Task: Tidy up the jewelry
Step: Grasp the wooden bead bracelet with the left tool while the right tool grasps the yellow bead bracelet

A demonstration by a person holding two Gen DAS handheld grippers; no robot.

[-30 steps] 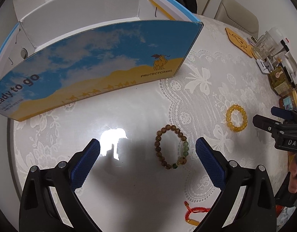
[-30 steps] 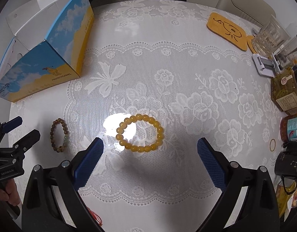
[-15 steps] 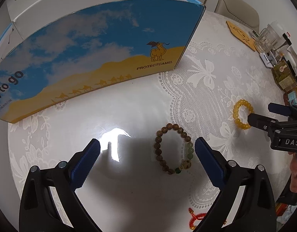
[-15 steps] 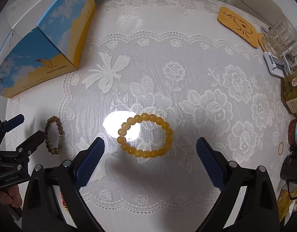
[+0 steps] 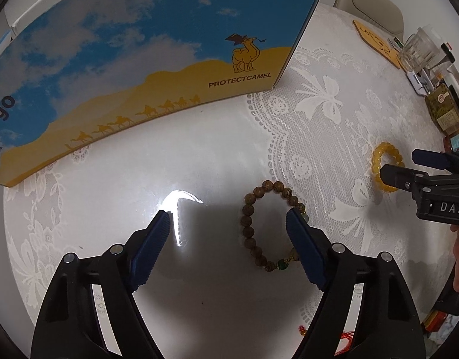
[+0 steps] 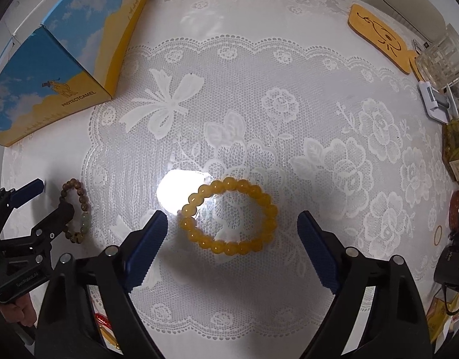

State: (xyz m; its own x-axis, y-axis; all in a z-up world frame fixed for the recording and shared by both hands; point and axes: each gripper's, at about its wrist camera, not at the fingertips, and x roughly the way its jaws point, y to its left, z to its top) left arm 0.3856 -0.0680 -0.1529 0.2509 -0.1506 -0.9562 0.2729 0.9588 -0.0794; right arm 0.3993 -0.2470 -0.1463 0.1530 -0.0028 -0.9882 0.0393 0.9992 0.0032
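We logged this as the approach step of a two-handed pick, one bracelet per claw. At the surface's far left corner stood the camel-print box (image 5: 145,68), probably the drop-off spot, though we could not see inside it. The left claw (image 5: 228,220) stood wide with nothing gripped; its jaws had just been closing. The wooden bead bracelet (image 5: 271,224) lay flat on the bare surface near the lace mat's (image 6: 259,95) left edge, only partly between the jaws: the right pad (image 5: 307,251) overlapped the green-bead side, and we could not tell whether it touched. Further right, the right claw (image 6: 232,221) was also wide and empty, its jaws likewise just closing. The yellow bead bracelet (image 6: 229,217) lay on the lace, mid-surface, fully between its pads and clear of both. We judged that the left needed a small shift to the right so that one strand sat between its pads, then both needed to lower and close firmly; round beads could roll out of a shallow pinch. A red cord piece (image 5: 346,336) waited at the near edge.
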